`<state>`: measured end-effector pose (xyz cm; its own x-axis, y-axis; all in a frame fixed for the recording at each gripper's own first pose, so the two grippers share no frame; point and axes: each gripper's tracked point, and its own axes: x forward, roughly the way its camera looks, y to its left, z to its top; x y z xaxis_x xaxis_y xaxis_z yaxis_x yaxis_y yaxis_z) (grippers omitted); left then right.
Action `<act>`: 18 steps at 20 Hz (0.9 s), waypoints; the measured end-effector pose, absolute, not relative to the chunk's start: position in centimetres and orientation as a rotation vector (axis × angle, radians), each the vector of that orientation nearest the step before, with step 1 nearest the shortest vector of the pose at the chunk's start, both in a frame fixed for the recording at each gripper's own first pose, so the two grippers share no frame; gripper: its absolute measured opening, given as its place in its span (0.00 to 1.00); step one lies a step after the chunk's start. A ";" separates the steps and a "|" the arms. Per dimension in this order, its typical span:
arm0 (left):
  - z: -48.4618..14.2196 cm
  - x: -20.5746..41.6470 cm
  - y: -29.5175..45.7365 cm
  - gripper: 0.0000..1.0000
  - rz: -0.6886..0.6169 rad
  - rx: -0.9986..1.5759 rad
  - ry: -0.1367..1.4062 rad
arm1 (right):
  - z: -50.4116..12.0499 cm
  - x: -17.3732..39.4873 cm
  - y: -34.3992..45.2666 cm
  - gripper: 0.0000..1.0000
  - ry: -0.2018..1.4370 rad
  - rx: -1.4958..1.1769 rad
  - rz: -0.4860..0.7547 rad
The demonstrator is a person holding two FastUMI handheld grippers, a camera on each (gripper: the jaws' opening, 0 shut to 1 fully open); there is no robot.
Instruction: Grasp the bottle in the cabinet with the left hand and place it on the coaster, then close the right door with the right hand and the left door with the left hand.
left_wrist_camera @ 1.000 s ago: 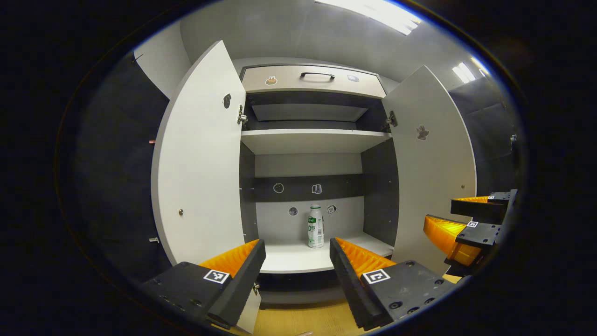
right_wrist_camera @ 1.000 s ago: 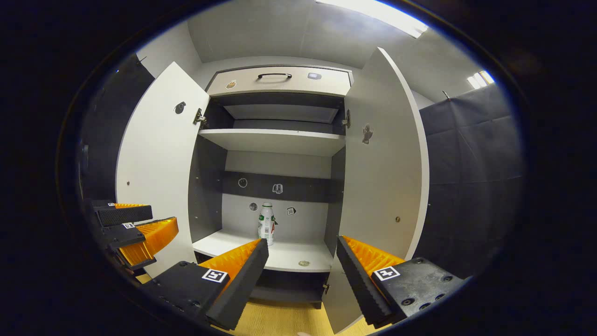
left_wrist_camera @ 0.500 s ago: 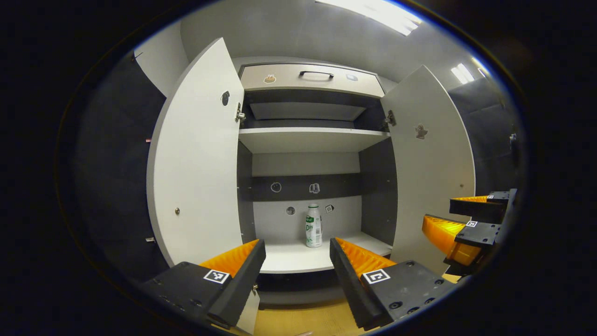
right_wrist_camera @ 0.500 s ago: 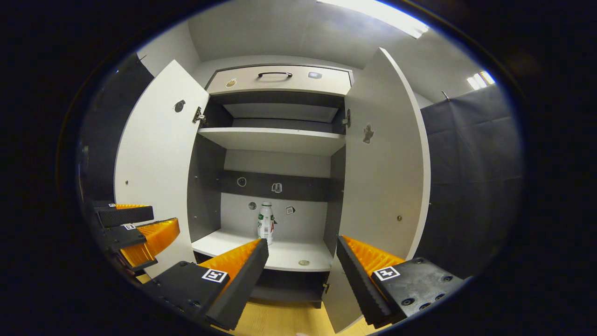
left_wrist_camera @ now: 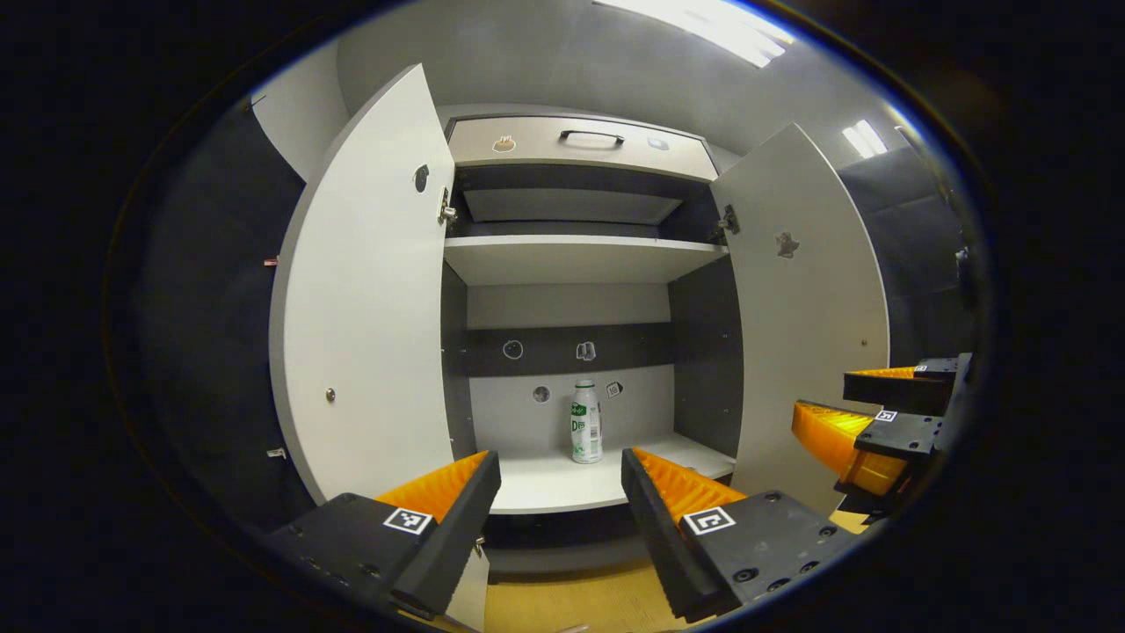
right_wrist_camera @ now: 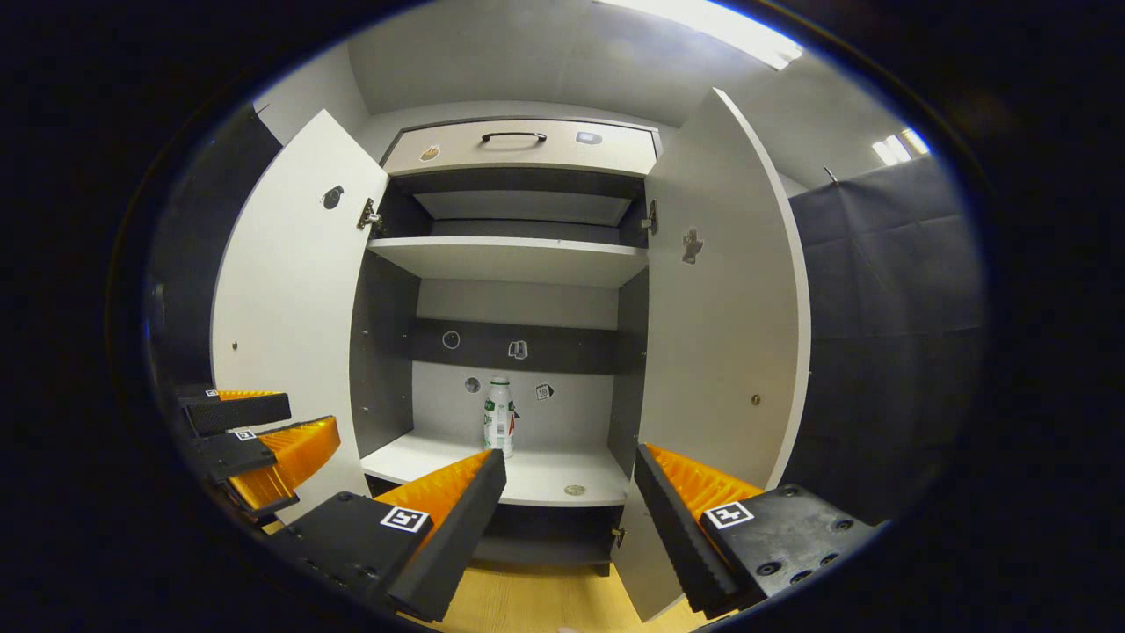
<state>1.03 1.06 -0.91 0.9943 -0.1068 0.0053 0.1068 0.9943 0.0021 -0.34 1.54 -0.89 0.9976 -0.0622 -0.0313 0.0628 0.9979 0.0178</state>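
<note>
Bottle (left_wrist_camera: 586, 421) stands upright at centre frame on the cabinet's lower shelf (left_wrist_camera: 562, 485), well beyond the left gripper (left_wrist_camera: 561, 479), whose fingers are spread and empty like the right gripper's (right_wrist_camera: 569, 479); advance straight between both doors and clamp mid-body.

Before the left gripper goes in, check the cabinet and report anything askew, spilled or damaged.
Nothing stands out. The bottle stands upright at the back of the lower shelf, with no spill around it. The left door and right door are both swung wide open, and the left gripper and right gripper are open, outside the cabinet.
</note>
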 end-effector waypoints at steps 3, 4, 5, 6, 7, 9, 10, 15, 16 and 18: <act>-1.2 1.2 1.1 0.88 -0.130 -0.005 -0.001 | -1.0 -0.5 2.1 0.98 0.032 0.021 -0.065; -1.4 1.2 1.1 0.88 -0.138 -0.007 0.002 | -1.1 -0.5 2.1 0.98 0.033 0.017 -0.070; -1.5 1.3 1.0 0.88 -0.144 -0.008 0.004 | -1.1 -0.5 2.2 0.98 0.034 0.012 -0.073; -1.6 1.5 1.1 0.88 -0.146 -0.010 0.004 | -1.1 -0.4 2.3 0.98 0.033 0.007 -0.072; -1.7 1.7 1.1 0.88 -0.147 -0.015 0.007 | -1.2 -0.2 2.3 0.98 0.032 0.003 -0.069; -1.9 2.3 0.8 0.84 -0.146 -0.028 0.007 | -1.2 0.6 2.4 0.98 0.029 0.001 -0.055; -1.9 2.8 0.7 0.84 -0.143 -0.031 0.003 | -1.3 1.0 2.5 0.97 0.027 0.005 -0.043; -2.3 7.3 -1.1 0.84 -0.116 -0.014 0.005 | -2.4 2.6 1.2 0.97 0.048 0.019 0.003; -2.2 8.5 -1.8 0.88 -0.121 -0.012 -0.003 | -2.6 2.9 0.9 0.98 0.050 0.027 0.012; -2.4 11.0 -3.1 0.88 -0.133 -0.004 -0.005 | -3.0 3.7 0.4 0.98 0.052 0.034 0.027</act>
